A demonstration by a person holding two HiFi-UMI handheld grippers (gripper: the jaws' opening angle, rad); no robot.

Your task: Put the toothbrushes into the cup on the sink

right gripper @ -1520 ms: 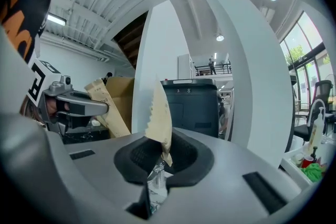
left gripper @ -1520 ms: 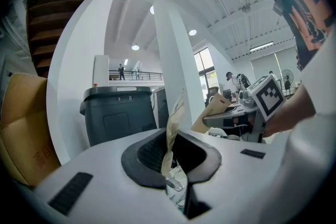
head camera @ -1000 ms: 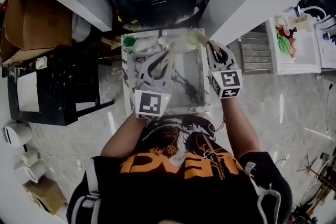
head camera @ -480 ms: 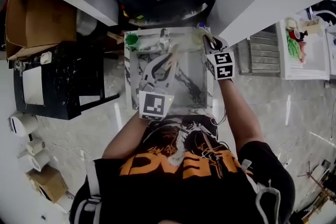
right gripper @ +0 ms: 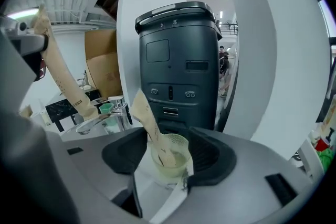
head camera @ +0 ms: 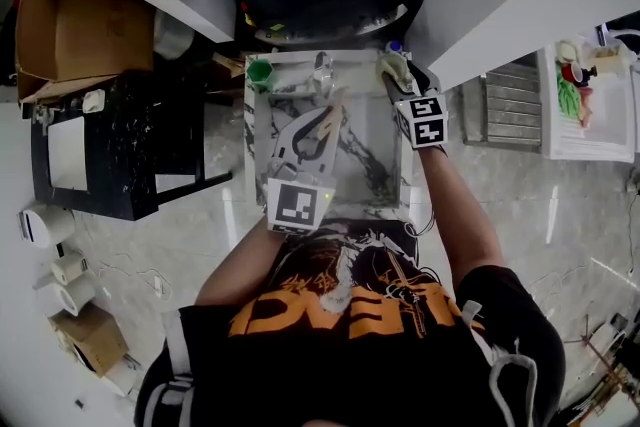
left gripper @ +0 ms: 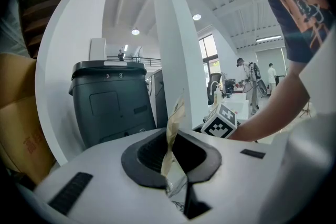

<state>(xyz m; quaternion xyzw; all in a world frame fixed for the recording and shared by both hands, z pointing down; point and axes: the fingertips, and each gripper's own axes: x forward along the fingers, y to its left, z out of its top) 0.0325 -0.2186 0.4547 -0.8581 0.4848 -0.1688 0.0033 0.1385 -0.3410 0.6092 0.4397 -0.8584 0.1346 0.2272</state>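
A pale translucent cup (right gripper: 174, 161) stands on the far right corner of the marble sink (head camera: 375, 170). It sits between the spread jaws of my right gripper (right gripper: 164, 178), which have just been opening; the pads do not press it. One paper-wrapped toothbrush (right gripper: 143, 115) leans inside this cup. In the head view the right gripper (head camera: 397, 78) reaches the cup (head camera: 389, 64). My left gripper (left gripper: 176, 192) is shut on a second wrapped toothbrush (left gripper: 172, 131), held upright over the basin. The head view shows that gripper (head camera: 320, 125) and its toothbrush (head camera: 331, 109) mid-sink.
A chrome faucet (right gripper: 101, 120) and a small green cup (head camera: 260, 73) stand on the sink's back edge. A dark bin (right gripper: 178, 60) rises behind the sink between white columns. A black shelf unit (head camera: 120, 155) and cardboard boxes (head camera: 75, 25) are to the left.
My right gripper has come down toward the far right corner of the sink, over the cup. The left gripper has barely shifted and keeps its toothbrush.
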